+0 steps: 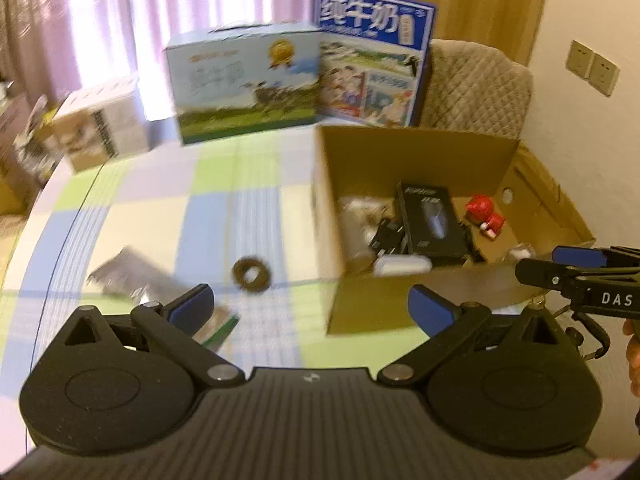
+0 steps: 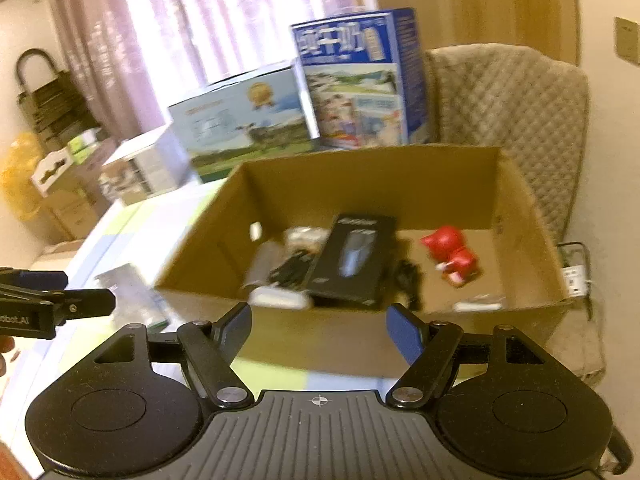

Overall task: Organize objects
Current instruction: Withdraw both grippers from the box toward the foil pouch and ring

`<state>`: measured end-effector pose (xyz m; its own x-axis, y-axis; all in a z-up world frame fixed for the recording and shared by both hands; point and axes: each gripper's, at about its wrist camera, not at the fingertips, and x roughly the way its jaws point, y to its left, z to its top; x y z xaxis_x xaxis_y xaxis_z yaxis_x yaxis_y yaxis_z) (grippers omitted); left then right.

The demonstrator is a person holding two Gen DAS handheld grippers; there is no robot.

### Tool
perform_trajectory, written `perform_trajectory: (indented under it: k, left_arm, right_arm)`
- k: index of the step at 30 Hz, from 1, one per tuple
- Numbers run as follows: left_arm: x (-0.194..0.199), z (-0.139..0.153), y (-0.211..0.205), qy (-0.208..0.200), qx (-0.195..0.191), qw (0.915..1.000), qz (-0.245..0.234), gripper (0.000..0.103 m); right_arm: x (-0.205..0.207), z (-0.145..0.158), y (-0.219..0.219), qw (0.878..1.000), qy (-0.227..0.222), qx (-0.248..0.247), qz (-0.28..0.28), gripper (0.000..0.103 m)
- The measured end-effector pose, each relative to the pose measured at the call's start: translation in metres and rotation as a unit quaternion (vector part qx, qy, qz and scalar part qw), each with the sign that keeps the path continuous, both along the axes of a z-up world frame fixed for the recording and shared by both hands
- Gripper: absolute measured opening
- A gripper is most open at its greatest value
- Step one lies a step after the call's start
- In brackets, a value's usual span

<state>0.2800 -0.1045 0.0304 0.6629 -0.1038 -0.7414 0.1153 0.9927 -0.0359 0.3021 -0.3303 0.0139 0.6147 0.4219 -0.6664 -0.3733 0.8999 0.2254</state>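
Between picks, both jaws wide and empty: next, lower left gripper [image 1: 310,306] over ring [image 1: 252,273] on counter [image 1: 132,208], close, carry to box [image 1: 416,148].

left gripper [image 1: 310,306]: jaws spread wide, nothing between them, blue pads [image 1: 192,306] facing inward | right gripper [image 2: 318,326]: jaws spread wide, empty, level with the left one, just to its right | hand [image 1: 634,354]: part visible behind right gripper

Your left gripper [image 1: 311,306] and right gripper [image 2: 319,326] are matte black with blue finger pads [image 1: 192,304], silver pivot screws and ribbed grey bases.
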Motion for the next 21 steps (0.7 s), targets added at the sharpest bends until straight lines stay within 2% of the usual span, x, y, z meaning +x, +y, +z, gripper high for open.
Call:
perform_trajectory:
  k: [9, 21]
  left_arm:
    - [-0.036, -0.019, 0.047, 0.034, -0.002, 0.9986, 0.041, 0.102]
    - [-0.043, -0.037, 0.109, 0.058, -0.007, 0.9974, 0.041, 0.102]
  right_arm:
    - [-0.035, -0.017, 0.045, 0.998, 0.028, 0.011, 0.053, 0.072]
    - [-0.059, -0.041, 0.121, 0.996, 0.062, -0.008, 0.063, 0.072]
